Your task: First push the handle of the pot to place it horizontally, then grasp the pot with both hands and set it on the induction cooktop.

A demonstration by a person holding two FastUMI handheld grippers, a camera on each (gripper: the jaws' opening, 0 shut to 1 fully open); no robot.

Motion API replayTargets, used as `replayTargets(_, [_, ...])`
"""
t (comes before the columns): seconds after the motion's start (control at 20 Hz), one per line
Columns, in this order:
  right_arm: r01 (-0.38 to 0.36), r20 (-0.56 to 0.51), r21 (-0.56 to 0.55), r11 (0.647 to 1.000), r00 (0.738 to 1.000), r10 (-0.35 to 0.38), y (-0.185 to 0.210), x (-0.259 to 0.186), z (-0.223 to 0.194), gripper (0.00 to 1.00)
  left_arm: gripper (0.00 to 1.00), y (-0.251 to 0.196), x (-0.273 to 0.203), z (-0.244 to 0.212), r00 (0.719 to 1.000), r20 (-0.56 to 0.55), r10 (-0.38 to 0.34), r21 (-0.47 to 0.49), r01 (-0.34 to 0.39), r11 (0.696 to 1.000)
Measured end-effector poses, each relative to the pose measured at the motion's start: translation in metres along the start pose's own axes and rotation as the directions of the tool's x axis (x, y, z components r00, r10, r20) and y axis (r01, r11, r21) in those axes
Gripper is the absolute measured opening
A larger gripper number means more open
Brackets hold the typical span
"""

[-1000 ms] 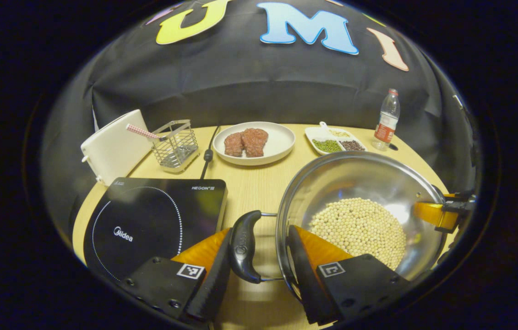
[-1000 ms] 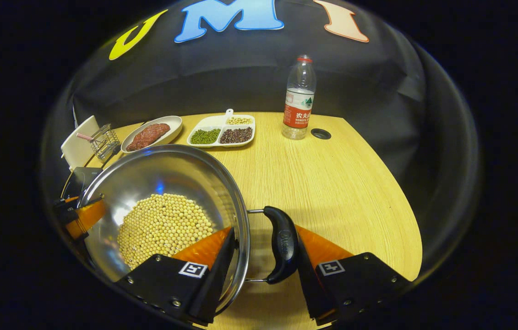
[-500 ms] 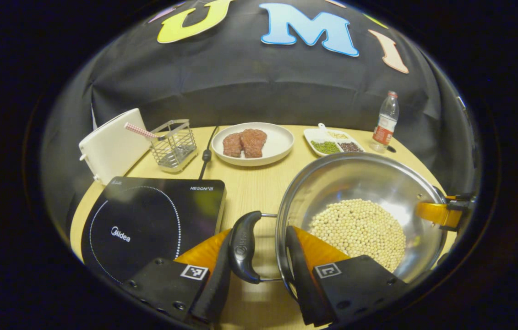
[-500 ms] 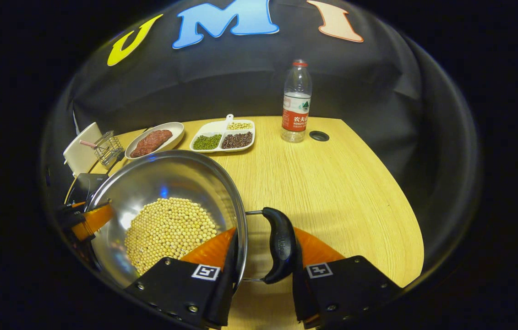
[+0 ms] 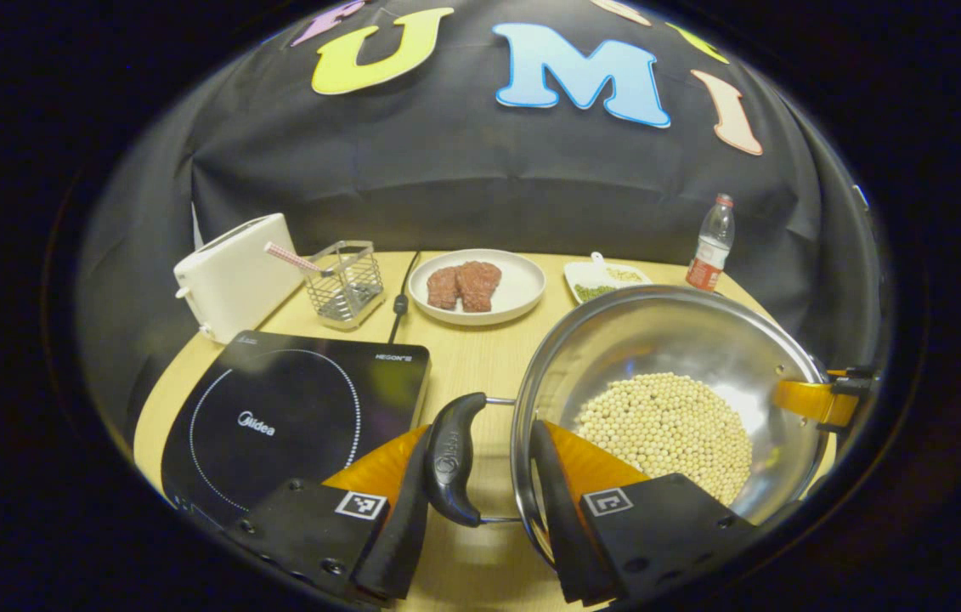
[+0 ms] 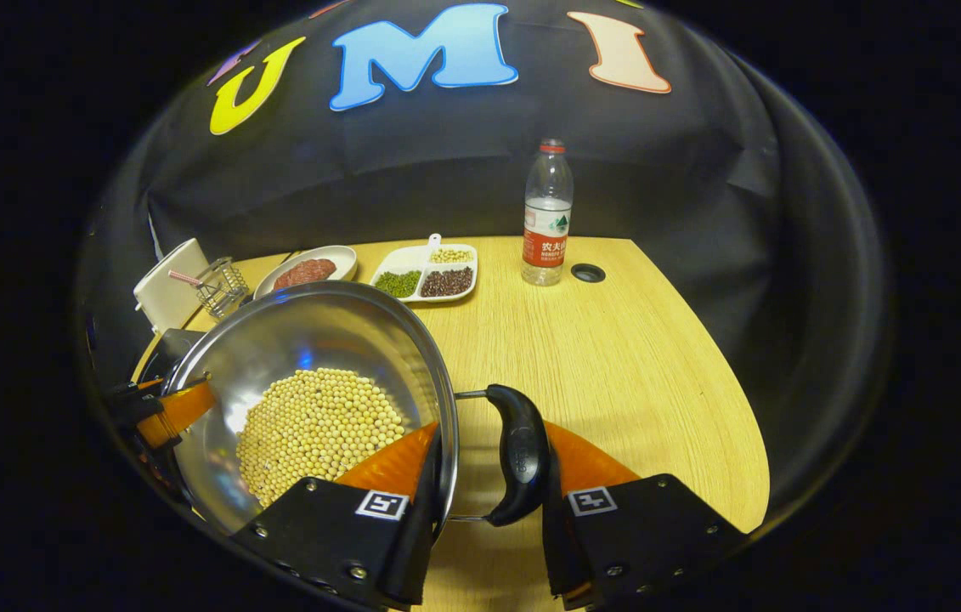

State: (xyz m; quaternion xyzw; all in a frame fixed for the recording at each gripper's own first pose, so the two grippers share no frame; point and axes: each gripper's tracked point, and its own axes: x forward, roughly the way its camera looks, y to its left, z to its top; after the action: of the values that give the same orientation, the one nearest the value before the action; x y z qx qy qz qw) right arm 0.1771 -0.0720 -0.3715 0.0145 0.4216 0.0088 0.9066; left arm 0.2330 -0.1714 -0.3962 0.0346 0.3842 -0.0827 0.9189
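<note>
Pot (image 5: 667, 399) of soybeans hangs between both grippers, the left gripper (image 5: 480, 501) clamped on its left handle (image 5: 450, 459), the right gripper (image 6: 488, 501) clamped on the other handle (image 6: 518, 455), while the induction cooktop (image 5: 293, 416) lies leftward, nearer the left gripper.

A light wooden table (image 6: 616, 357) carries the cooktop (image 5: 293, 416) at 9 o'clock in the left gripper view. A toaster (image 5: 229, 272), wire basket (image 5: 348, 285) and plate of meat (image 5: 477, 287) stand toward 11 and 12. A divided dish (image 6: 425, 274) and bottle (image 6: 546, 217) stand at 12 in the right gripper view.
</note>
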Motion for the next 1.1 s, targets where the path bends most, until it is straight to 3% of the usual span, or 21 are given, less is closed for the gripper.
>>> replayTargets(0.25, [-0.042, 0.023, -0.015, 0.999, 0.999, 0.042, 0.016, -0.019, 0.009, 0.53, 0.7, 0.018, -0.033, 0.009, 0.998, 0.04, 0.042, -0.005, -0.042, 0.999])
replayTargets(0.45, [-0.041, 0.029, -0.017, 0.999, 0.999, 0.041, 0.034, -0.03, 0.008, 0.54, 0.65, 0.037, -0.045, 0.012, 0.998, 0.055, 0.043, -0.004, -0.043, 0.999])
replayTargets(0.55, [-0.035, 0.027, -0.012, 0.999, 0.999, 0.035, 0.046, -0.034, 0.007, 0.54, 0.69, 0.051, -0.051, 0.013, 0.997, 0.065, 0.038, 0.01, -0.039, 0.999])
replayTargets(0.6, [-0.028, 0.025, -0.008, 1.0, 0.999, 0.028, 0.052, -0.037, 0.007, 0.54, 0.65, 0.058, -0.051, 0.014, 0.997, 0.067, 0.031, 0.014, -0.032, 0.999])
replayTargets(0.8, [-0.013, 0.021, 0.012, 1.0, 1.0, 0.012, 0.081, -0.042, 0.003, 0.54, 0.69, 0.09, -0.05, 0.018, 0.997, 0.073, 0.011, 0.029, -0.013, 0.999])
replayTargets(0.95, [0.001, 0.021, 0.016, 1.0, 1.0, -0.001, 0.102, -0.041, 0.001, 0.54, 0.65, 0.114, -0.043, 0.018, 0.998, 0.066, -0.004, 0.032, 0.002, 0.999])
replayTargets(1.1, [0.008, 0.015, 0.023, 1.0, 1.0, -0.008, 0.123, -0.039, 0.0, 0.54, 0.7, 0.139, -0.038, 0.02, 0.998, 0.063, -0.009, 0.035, 0.007, 0.999])
